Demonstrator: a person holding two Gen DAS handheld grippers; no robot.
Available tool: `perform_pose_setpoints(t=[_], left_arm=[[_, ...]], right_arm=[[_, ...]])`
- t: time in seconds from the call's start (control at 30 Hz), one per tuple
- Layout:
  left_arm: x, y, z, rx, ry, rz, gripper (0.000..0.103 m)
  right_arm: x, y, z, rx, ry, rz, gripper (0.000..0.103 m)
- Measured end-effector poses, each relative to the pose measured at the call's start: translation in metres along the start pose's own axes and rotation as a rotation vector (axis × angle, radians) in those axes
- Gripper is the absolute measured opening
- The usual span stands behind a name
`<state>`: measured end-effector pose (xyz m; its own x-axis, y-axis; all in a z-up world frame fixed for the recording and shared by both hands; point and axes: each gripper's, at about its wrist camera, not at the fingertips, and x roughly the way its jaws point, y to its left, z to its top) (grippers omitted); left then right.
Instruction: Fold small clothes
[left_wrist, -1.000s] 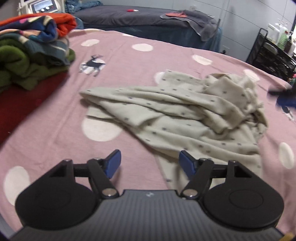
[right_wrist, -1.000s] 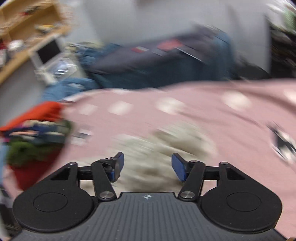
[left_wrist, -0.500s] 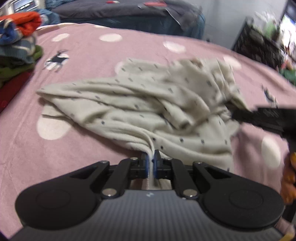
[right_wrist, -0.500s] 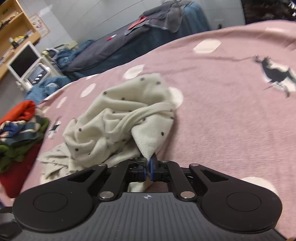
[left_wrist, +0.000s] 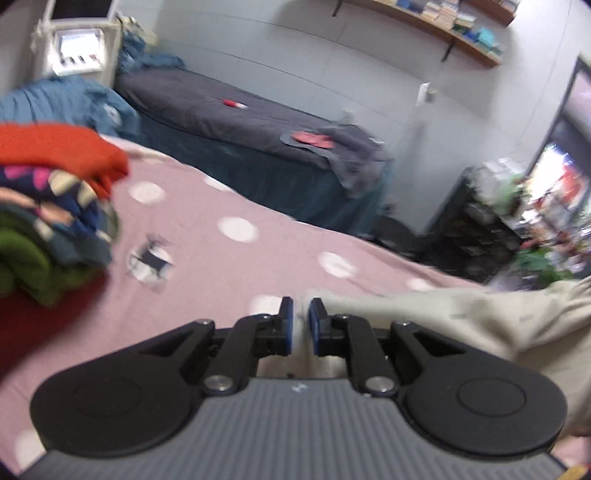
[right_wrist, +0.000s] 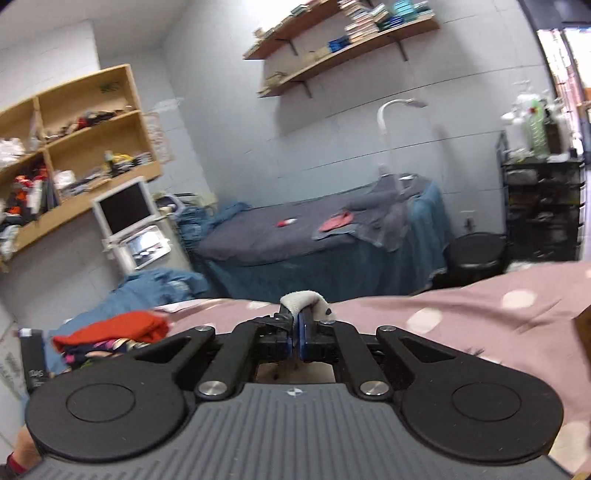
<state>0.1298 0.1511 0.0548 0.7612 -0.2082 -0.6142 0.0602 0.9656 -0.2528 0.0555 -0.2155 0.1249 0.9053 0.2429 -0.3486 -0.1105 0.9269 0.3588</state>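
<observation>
A cream dotted garment hangs lifted above the pink spotted bedspread and stretches off to the right in the left wrist view. My left gripper grips one edge of it; a strip of cream cloth fills the narrow gap between the blue pads, and the jaws are opening slightly. My right gripper is shut on another part of the garment, whose folded edge pokes up over the pads. The rest of the cloth is hidden below the right gripper.
A stack of folded clothes topped by an orange piece sits on the left of the bedspread, also seen as the stack. Beyond the bedspread stand a dark grey bed, a black rack and a screened machine.
Both grippers went from open to closed on the cream garment, then rose, lifting it off the bedspread. Both views now tilt up toward the room.
</observation>
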Motion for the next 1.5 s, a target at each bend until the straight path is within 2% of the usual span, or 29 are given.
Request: perform_pose_setpoints(t=[0.07, 0.13, 0.17, 0.2, 0.23, 0.27, 0.3, 0.33, 0.43, 0.5, 0.6, 0.67, 0.7, 0.73, 0.8, 0.83, 0.9, 0.93, 0.97, 1.0, 1.07, 1.17, 1.23, 1.3, 1.37, 1.43, 1.5], left_arm=[[0.02, -0.001, 0.0, 0.051, 0.02, 0.162, 0.012], [0.032, 0.002, -0.005, 0.062, 0.035, 0.19, 0.017], [0.035, 0.002, -0.01, 0.066, 0.06, 0.18, 0.021], [0.035, 0.001, -0.017, 0.071, 0.089, 0.155, 0.031], [0.034, 0.0, -0.026, 0.077, 0.112, 0.123, 0.049], [0.033, -0.003, -0.036, 0.086, 0.13, 0.084, 0.059], [0.031, -0.007, -0.047, 0.095, 0.146, 0.048, 0.073], [0.029, -0.013, -0.061, 0.111, 0.169, 0.012, 0.078], [0.032, -0.038, -0.096, 0.178, 0.233, -0.077, 0.078], [0.038, -0.061, -0.118, 0.249, 0.261, -0.11, 0.078], [0.06, -0.089, -0.139, 0.336, 0.298, -0.084, 0.077], [0.076, -0.1, -0.147, 0.371, 0.311, -0.062, 0.059], [0.082, -0.105, -0.149, 0.372, 0.324, -0.06, 0.039], [0.089, -0.106, -0.15, 0.359, 0.336, -0.063, 0.027], [0.094, -0.106, -0.148, 0.328, 0.34, -0.06, 0.019], [0.093, -0.106, -0.147, 0.327, 0.335, -0.062, 0.011], [0.092, -0.106, -0.143, 0.322, 0.331, -0.07, 0.009], [0.092, -0.105, -0.142, 0.308, 0.33, -0.078, 0.008], [0.092, -0.102, -0.138, 0.286, 0.333, -0.09, 0.007], [0.089, -0.097, -0.133, 0.268, 0.332, -0.1, 0.007], [0.077, -0.089, -0.119, 0.257, 0.302, -0.097, 0.007], [0.04, -0.074, -0.086, 0.284, 0.21, -0.083, 0.007], [0.007, -0.061, -0.064, 0.295, 0.164, -0.109, 0.007], [-0.025, -0.052, -0.048, 0.333, 0.125, -0.102, 0.007], [-0.052, -0.045, -0.04, 0.38, 0.103, -0.068, 0.007], [-0.071, -0.036, -0.039, 0.404, 0.113, -0.029, 0.007], [-0.08, -0.025, -0.04, 0.406, 0.142, 0.014, 0.007]], right_arm=[[0.023, -0.012, 0.003, -0.001, 0.004, -0.082, 0.005], [0.056, -0.04, -0.007, 0.074, 0.042, -0.185, 0.017], [0.068, -0.051, -0.014, 0.088, 0.069, -0.197, 0.031], [0.078, -0.064, -0.025, 0.107, 0.11, -0.214, 0.036], [0.083, -0.071, -0.036, 0.117, 0.139, -0.251, 0.038], [0.081, -0.075, -0.05, 0.121, 0.153, -0.292, 0.044], [0.077, -0.078, -0.062, 0.136, 0.161, -0.309, 0.056], [0.072, -0.081, -0.075, 0.162, 0.183, -0.296, 0.062], [0.057, -0.087, -0.113, 0.267, 0.264, -0.191, 0.063], [0.052, -0.084, -0.136, 0.303, 0.336, -0.142, 0.063], [0.055, -0.072, -0.16, 0.296, 0.41, -0.123, 0.062], [0.06, -0.069, -0.168, 0.305, 0.445, -0.169, 0.062], [0.062, -0.066, -0.172, 0.311, 0.472, -0.184, 0.062], [0.065, -0.062, -0.176, 0.315, 0.5, -0.194, 0.061], [0.067, -0.056, -0.182, 0.316, 0.542, -0.212, 0.06], [0.065, -0.053, -0.184, 0.317, 0.548, -0.221, 0.06], [0.06, -0.049, -0.188, 0.351, 0.536, -0.216, 0.06], [0.062, -0.049, -0.19, 0.369, 0.533, -0.184, 0.06], [0.064, -0.05, -0.195, 0.383, 0.54, -0.166, 0.049], [0.069, -0.052, -0.198, 0.388, 0.544, -0.169, 0.01], [0.072, -0.055, -0.195, 0.396, 0.527, -0.153, 0.007], [0.048, -0.05, -0.165, 0.347, 0.41, -0.117, 0.006], [0.02, -0.045, -0.135, 0.314, 0.371, -0.014, 0.006], [-0.009, -0.039, -0.11, 0.29, 0.41, 0.154, 0.006], [-0.037, -0.032, -0.097, 0.26, 0.491, 0.318, 0.006], [-0.064, -0.022, -0.098, 0.237, 0.623, 0.441, 0.006], [-0.082, -0.017, -0.11, 0.218, 0.764, 0.484, 0.006]])
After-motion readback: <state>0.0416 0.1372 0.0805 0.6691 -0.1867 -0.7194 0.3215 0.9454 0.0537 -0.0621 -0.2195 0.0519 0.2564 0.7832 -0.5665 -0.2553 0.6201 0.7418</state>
